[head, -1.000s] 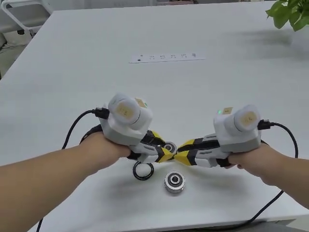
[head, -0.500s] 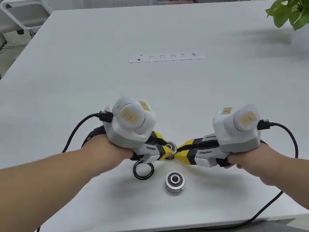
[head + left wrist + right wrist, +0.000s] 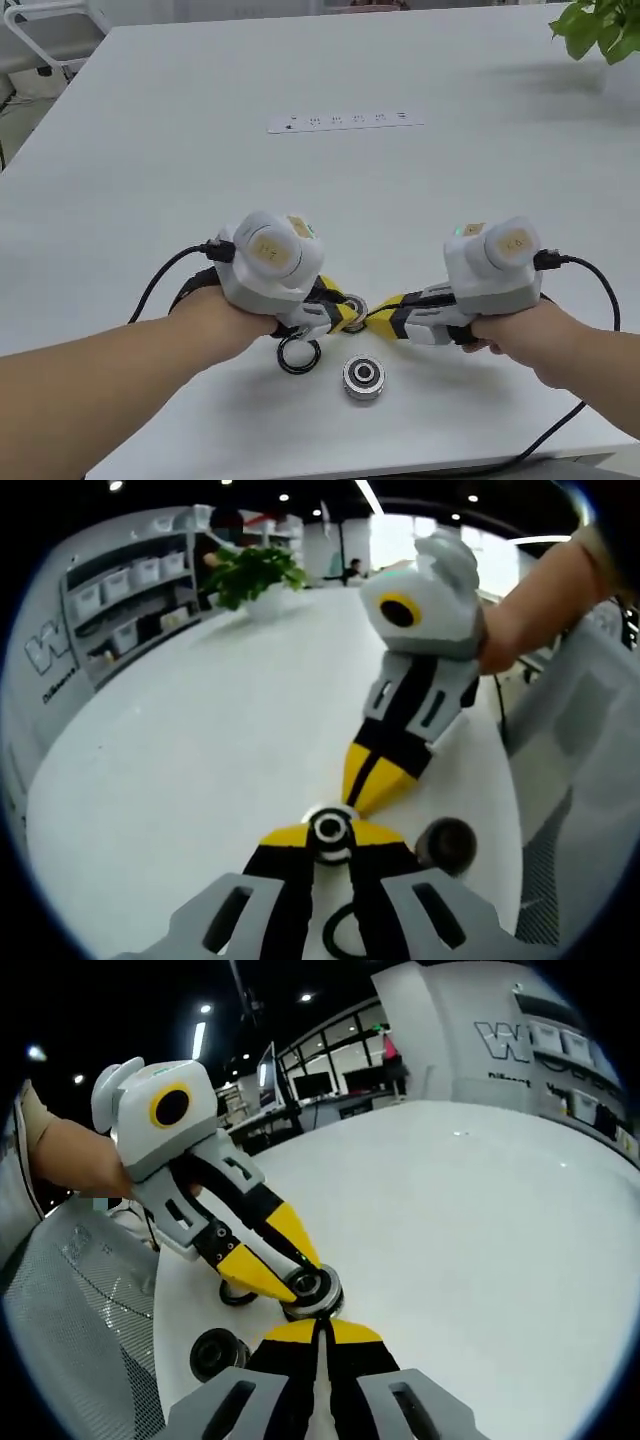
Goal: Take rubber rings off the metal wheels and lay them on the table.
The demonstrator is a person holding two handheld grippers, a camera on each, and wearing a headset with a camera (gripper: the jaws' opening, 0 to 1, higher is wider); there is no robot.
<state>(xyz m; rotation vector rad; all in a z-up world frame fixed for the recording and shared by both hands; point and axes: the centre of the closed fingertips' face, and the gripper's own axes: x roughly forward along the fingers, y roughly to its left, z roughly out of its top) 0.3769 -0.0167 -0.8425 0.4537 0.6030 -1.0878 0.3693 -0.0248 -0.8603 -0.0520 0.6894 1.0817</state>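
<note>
A broad white worktop (image 3: 480, 160) carries a power strip (image 3: 345, 120) at far centre and a green plant (image 3: 597, 25) far right, with shelving (image 3: 120, 600) under bright ceiling lights (image 3: 372, 495) beyond.

the head view looked forward and down from above the near edge of the desk (image 3: 450, 160), reaching out to a plant (image 3: 598, 28) at the far right corner. the left gripper view rode low and close along its own jaws, facing the right gripper (image 3: 362, 792) and that same plant. the right gripper view faced the opposite way, close on the left gripper (image 3: 300, 1278). all three shared the metal wheel (image 3: 352, 305) where the jaws met, and a loose wheel (image 3: 362, 376) near it
</note>
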